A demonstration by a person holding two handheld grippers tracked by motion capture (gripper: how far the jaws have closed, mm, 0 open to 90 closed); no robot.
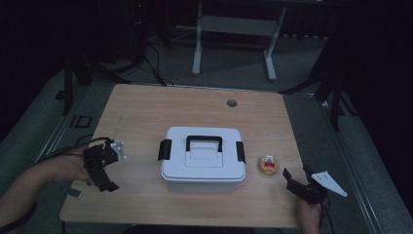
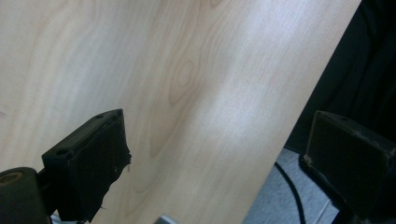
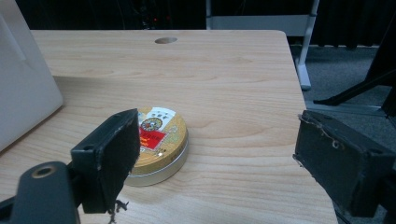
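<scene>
A dim room with dark floor and a white metal stand frame at the back surrounds a pale wooden table with a small round cable hole near its far edge.

At the table's middle stands a white plastic storage box with a black carrying handle on its lid and a black latch on each short side; the lid is on. In the right gripper view a white corner of the box shows at the left edge.

The left gripper hovers over the table's near left corner, well apart from the box. In the left gripper view its two black jaws stand wide apart with bare wood between them, holding nothing.

The right gripper sits at the near right edge, its jaws likewise spread and empty.

A small round gold-coloured tin with a red and white label lies flat on the table just beside the box's right side. In the right gripper view the tin lies just beyond the left-hand jaw, partly hidden behind it.
</scene>
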